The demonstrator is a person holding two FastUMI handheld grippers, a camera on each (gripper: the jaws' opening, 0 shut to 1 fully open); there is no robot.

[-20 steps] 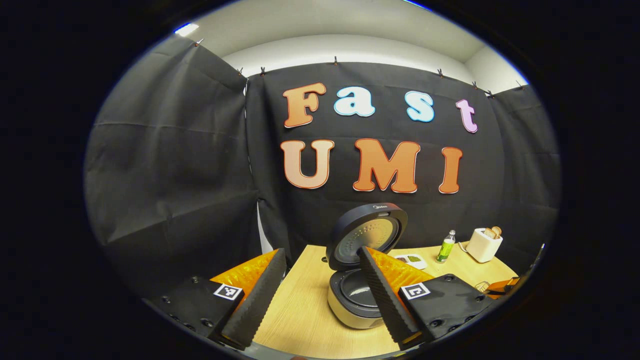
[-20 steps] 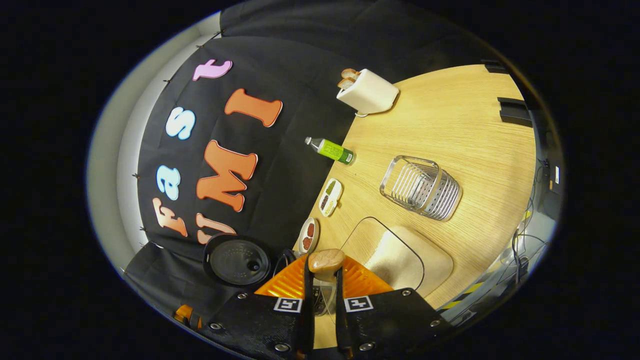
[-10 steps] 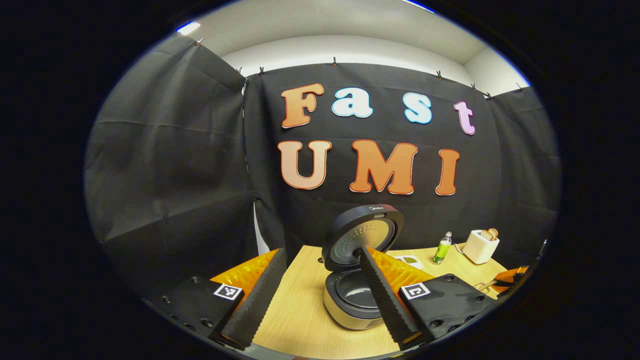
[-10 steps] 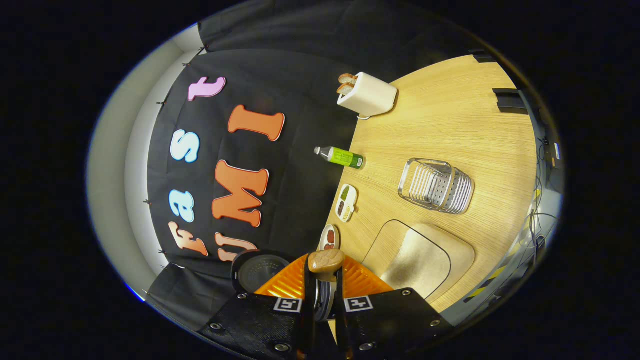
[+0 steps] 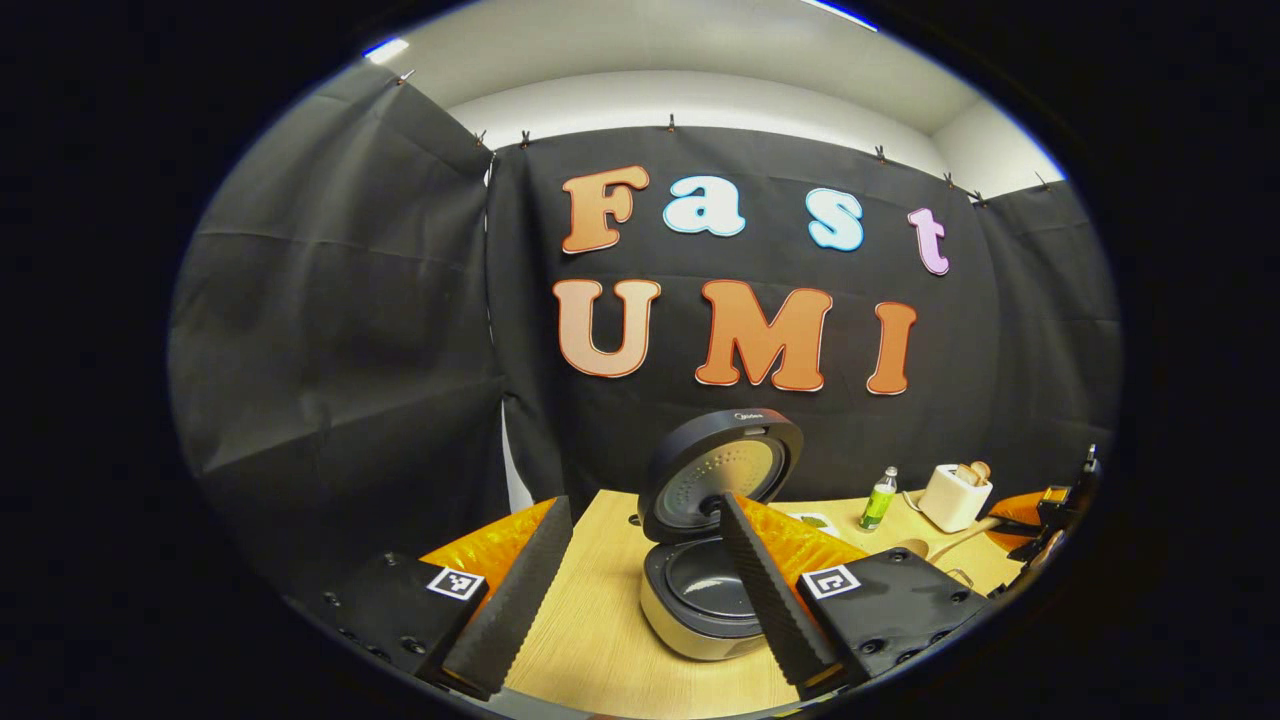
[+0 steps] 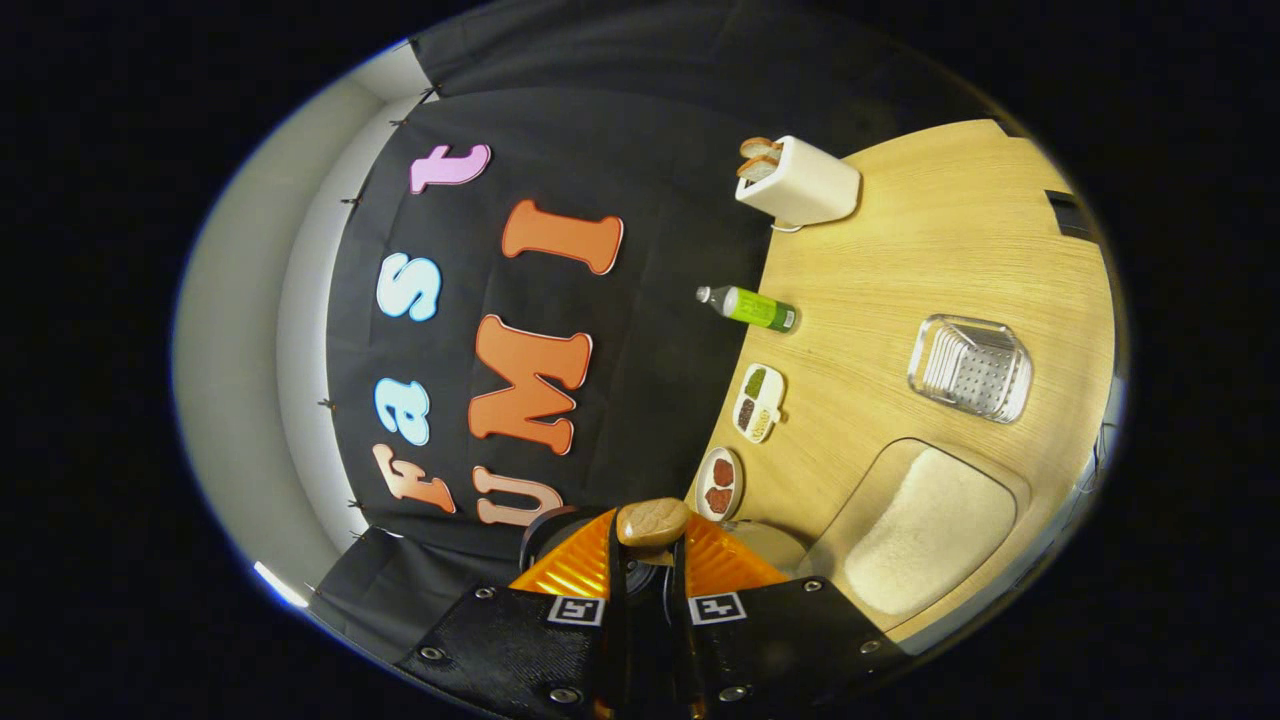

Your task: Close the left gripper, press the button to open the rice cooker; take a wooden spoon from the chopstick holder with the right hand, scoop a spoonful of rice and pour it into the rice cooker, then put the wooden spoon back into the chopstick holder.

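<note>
In the left gripper view the rice cooker (image 5: 700,600) stands on the wooden table (image 5: 600,640) with its lid (image 5: 720,470) raised and its dark pot showing. My left gripper (image 5: 640,503) is open in front of it, its fingers wide apart with nothing between them. My right gripper (image 6: 648,548) is shut on the handle of the wooden spoon (image 6: 652,521); the bowl is hidden below. From the left gripper view that gripper (image 5: 1045,505) is at the far right with the spoon (image 5: 925,547) reaching toward the cooker. The metal chopstick holder (image 6: 970,366) and the clear box of rice (image 6: 930,520) are on the table.
A white toaster (image 6: 800,185) with bread and a green bottle (image 6: 750,306) stand by the black cloth wall. Two small dishes of beans (image 6: 757,403) (image 6: 718,486) lie near the cooker. The toaster (image 5: 955,495) and bottle (image 5: 878,498) sit behind the cooker.
The right gripper view has swung: holder and rice box slid toward the right edge, the cooker lid slipped behind the fingers. In the left gripper view the right gripper and spoon came further in.
</note>
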